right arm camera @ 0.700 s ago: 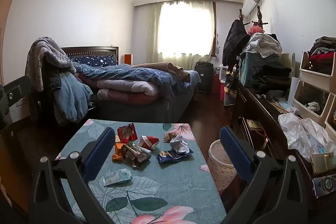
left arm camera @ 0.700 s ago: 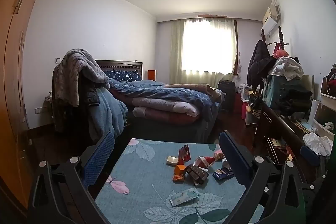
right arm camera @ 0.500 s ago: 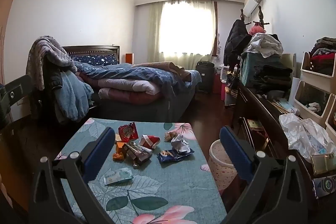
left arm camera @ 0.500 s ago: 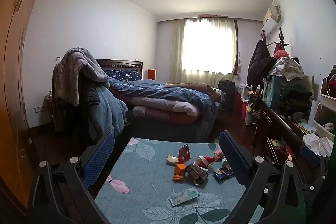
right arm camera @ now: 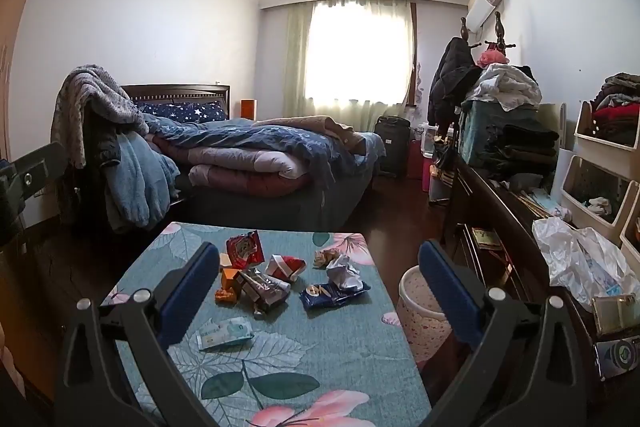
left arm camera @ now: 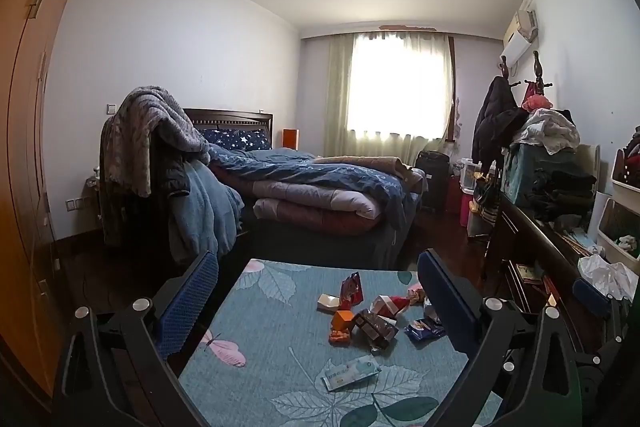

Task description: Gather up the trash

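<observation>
Both my left gripper (left arm camera: 316,291) and right gripper (right arm camera: 320,283) hang wide open, holding nothing, above the wrappers (right arm camera: 276,275) on the table (right arm camera: 320,359).

From the left wrist view I lose the worktop (left arm camera: 256,311) at its near edge, cut by the frame bottom, and its near right corner sits behind the right finger of the left tongs (left arm camera: 318,297); that same finger covers part of the crumpled wrappers (left arm camera: 416,297) at the right edge; the print on the flat pale packet (left arm camera: 351,378) is too small for me to read. From the right wrist view the waste bin (right arm camera: 416,311) beside the worktop's right edge is half hidden behind a finger of the right tongs (right arm camera: 320,281); the small orange box (right arm camera: 231,277) is partly behind the other finger; the wrapper labels are illegible.
</observation>
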